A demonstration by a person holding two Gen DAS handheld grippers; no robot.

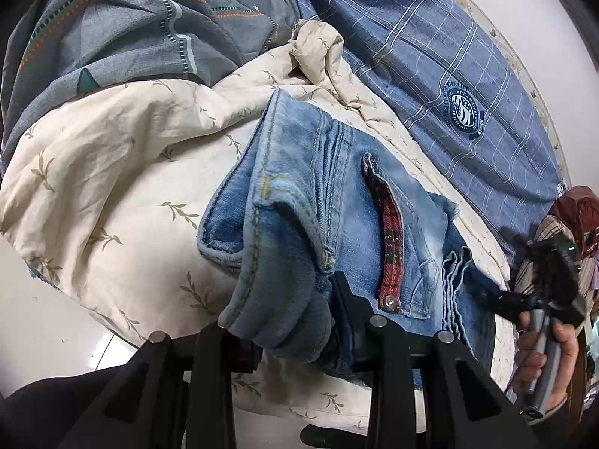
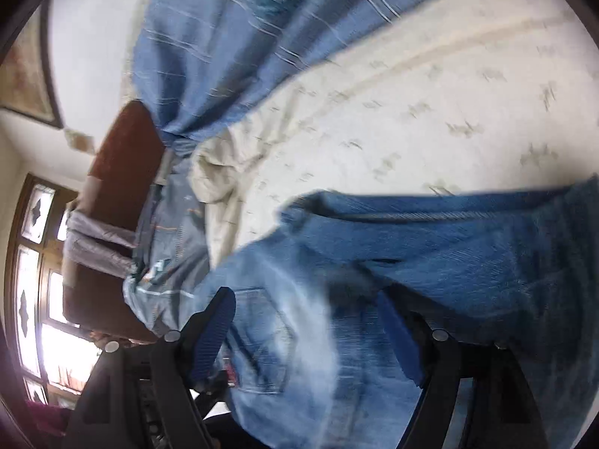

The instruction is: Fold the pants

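Pants [image 1: 337, 205] lie on a leaf-print cream quilt [image 1: 112, 187] beside plaid bedding [image 1: 449, 56].

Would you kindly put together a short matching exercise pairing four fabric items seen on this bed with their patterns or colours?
Items:
1. faded blue denim jeans
2. cream quilted bedspread
3. blue cotton pillowcase
4. grey duvet cover

Descriptions:
A. white check lines and a round crest
B. olive leaf sprigs
C. red plaid pocket trim
D. dotted teal and orange stripes with triangles

Pairs: 1-C, 2-B, 3-A, 4-D
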